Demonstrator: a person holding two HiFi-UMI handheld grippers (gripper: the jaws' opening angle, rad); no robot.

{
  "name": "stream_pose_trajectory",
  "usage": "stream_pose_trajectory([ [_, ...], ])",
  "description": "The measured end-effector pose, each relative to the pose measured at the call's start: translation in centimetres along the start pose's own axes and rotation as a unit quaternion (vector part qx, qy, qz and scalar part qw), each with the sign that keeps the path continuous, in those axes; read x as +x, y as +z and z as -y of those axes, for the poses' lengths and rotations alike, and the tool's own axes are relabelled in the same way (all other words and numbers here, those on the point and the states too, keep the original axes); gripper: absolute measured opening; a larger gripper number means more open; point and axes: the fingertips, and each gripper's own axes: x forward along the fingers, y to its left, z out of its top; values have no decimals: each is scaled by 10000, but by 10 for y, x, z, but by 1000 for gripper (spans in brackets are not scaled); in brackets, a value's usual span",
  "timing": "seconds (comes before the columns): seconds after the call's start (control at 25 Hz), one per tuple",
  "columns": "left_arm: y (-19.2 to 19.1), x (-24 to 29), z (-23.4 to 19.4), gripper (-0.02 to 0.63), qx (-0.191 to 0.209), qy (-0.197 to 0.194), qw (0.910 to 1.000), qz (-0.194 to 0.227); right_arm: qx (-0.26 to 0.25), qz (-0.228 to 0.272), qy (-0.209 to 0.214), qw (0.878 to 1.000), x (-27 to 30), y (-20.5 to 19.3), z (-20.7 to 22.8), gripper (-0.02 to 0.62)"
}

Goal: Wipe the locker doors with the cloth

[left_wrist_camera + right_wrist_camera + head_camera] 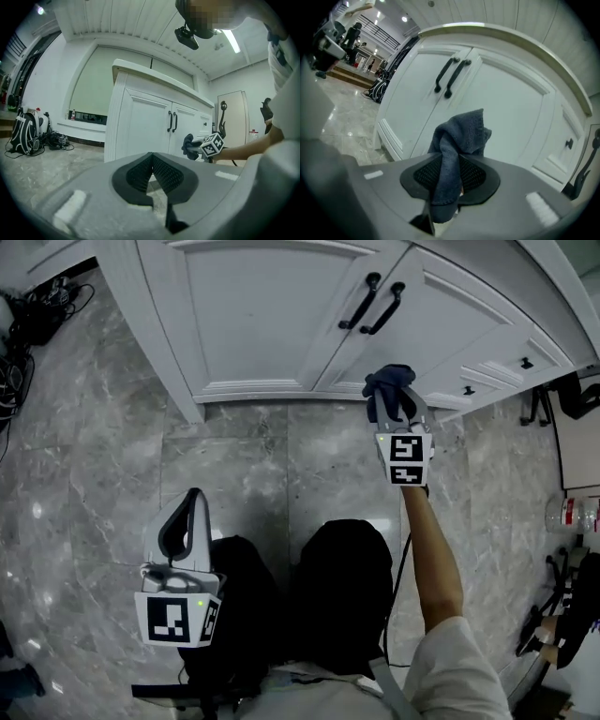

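White locker doors point(281, 315) with two black handles point(372, 304) stand in front of me. My right gripper point(394, 409) is shut on a dark blue cloth point(388, 385), which it holds up near the bottom of the right-hand door point(506, 108). In the right gripper view the cloth point(457, 145) hangs bunched between the jaws, a short way from the door panel. My left gripper point(183, 531) hangs low over the floor by my knee, with its jaws closed together and nothing in them. From the left gripper view point(152, 176) the doors point(154, 126) and the cloth point(190, 144) show ahead.
Grey marble floor tiles point(262, 465) run up to the cabinet base. More drawers with small knobs point(525, 363) lie to the right. Cables and bags point(28, 324) sit at the far left. A black stand point(539, 404) and a bottle point(572, 514) are at the right edge.
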Motion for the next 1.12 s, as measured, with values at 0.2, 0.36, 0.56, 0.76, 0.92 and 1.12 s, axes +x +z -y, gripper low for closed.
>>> stream_pose_trajectory([
  [0.2,10,25,49,2,187,-143,9997,-8,-257,387,-125,9988,-51,29,82,104],
  [0.36,29,48,95,2,363,-31,9993,72,-158,673,-371,9969,-84,45,168,104],
  [0.56,42,72,150,2,530,126,9985,37,-228,1052,-465,9931,-93,68,253,104],
  [0.76,49,83,194,2,651,267,9975,-15,-575,1210,-87,9909,-65,87,274,104],
  [0.92,53,89,213,2,683,376,9970,-27,-958,1225,28,9878,-67,82,284,103],
  [1.12,62,92,228,2,677,455,9966,91,-1169,1049,53,9876,-71,67,307,103],
])
